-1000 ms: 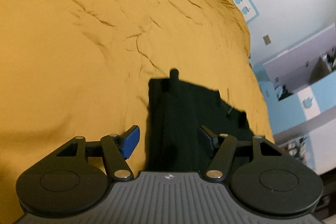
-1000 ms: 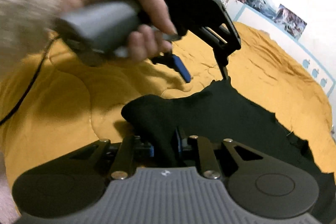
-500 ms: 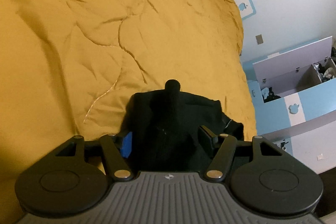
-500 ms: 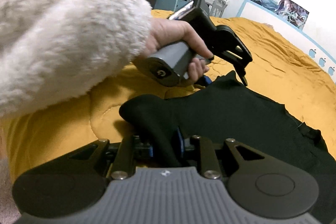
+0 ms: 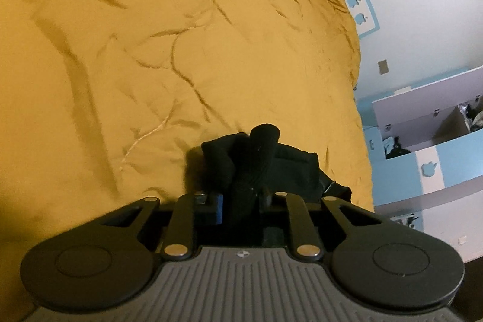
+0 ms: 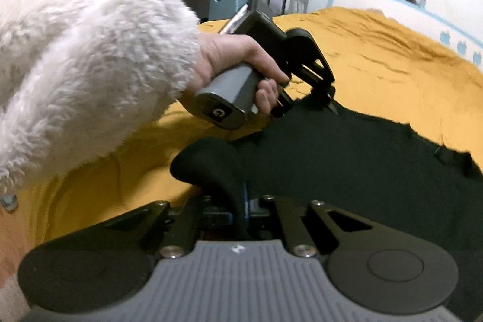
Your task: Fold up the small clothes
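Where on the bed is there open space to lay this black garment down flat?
The yellow bedspread is bare ahead and to the left of the black garment, up to the wall. It is crowded near the left claw and right claw, both pinching fabric, and tight to the right by the bed edge and blue drawers.

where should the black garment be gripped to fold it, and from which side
Grip the black garment at the corners of its near edge, coming in low from the near side. That edge bunches up off the yellow bedspread, giving fingers something to close on, while the rest lies flat. Both grippers already do this: the left gripper and right gripper are each shut on a raised fold there.
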Demonstrator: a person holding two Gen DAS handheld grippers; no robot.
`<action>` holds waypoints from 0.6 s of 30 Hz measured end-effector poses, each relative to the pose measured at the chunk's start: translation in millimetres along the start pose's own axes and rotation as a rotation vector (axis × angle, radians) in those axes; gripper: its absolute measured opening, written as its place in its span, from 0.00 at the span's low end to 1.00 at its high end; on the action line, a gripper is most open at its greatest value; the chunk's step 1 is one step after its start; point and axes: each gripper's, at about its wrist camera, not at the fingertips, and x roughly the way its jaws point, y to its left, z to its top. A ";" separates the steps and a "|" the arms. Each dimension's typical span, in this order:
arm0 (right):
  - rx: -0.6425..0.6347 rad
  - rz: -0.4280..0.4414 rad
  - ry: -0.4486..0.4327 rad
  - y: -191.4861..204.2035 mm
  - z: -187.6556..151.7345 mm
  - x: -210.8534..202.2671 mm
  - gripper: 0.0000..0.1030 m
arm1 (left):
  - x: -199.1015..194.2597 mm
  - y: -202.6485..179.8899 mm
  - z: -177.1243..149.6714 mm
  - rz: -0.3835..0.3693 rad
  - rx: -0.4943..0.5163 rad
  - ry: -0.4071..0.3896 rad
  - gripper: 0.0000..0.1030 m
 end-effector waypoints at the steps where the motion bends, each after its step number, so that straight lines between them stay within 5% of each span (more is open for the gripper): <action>1: 0.012 0.002 -0.002 -3.4 0.7 -2.4 0.00 | -0.9 -5.1 1.1 0.012 0.008 0.000 0.19; 18: 0.258 -0.055 -0.136 -88.5 4.6 -83.8 0.00 | 10.9 -159.4 -19.2 0.143 0.248 -0.055 0.19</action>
